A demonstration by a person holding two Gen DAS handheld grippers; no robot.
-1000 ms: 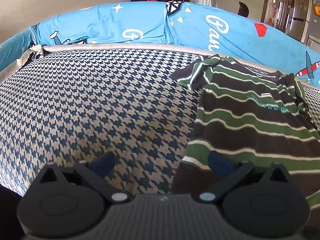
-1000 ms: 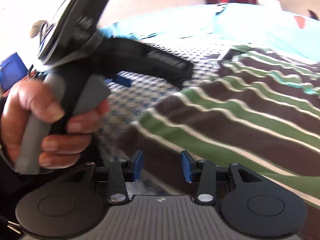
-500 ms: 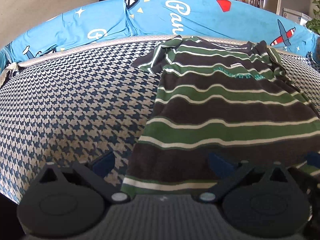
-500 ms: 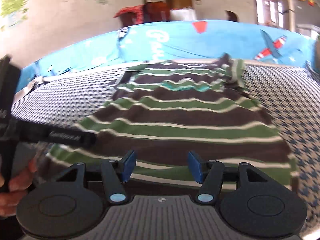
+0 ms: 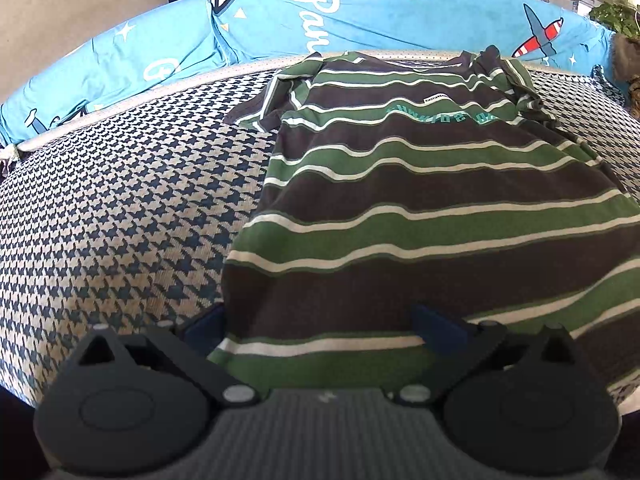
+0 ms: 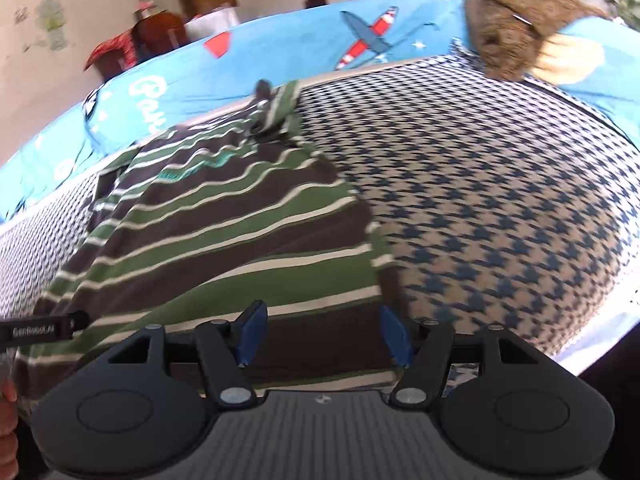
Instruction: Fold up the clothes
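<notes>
A green, brown and white striped shirt [image 5: 420, 200] lies spread flat on the houndstooth cushion [image 5: 120, 208], collar at the far end. My left gripper [image 5: 320, 328] is open at the near hem, its fingers straddling the shirt's lower left corner. In the right wrist view the same shirt [image 6: 224, 240] fills the left half. My right gripper [image 6: 323, 334] is open over the hem's lower right corner, blue pads wide apart. The left gripper's black body [image 6: 40, 328] and a person's hand [image 6: 6, 400] show at the left edge.
A blue backrest [image 5: 320, 12] printed with planes and lettering runs along the far edge of the cushion. A brown furry object [image 6: 516, 32] lies at the cushion's far right corner. Bare houndstooth cushion [image 6: 500, 200] stretches on both sides of the shirt.
My left gripper has shifted right, from the bare cushion onto the shirt's left hem. The right gripper has swung right to the hem's right corner and its fingers stand wider apart.
</notes>
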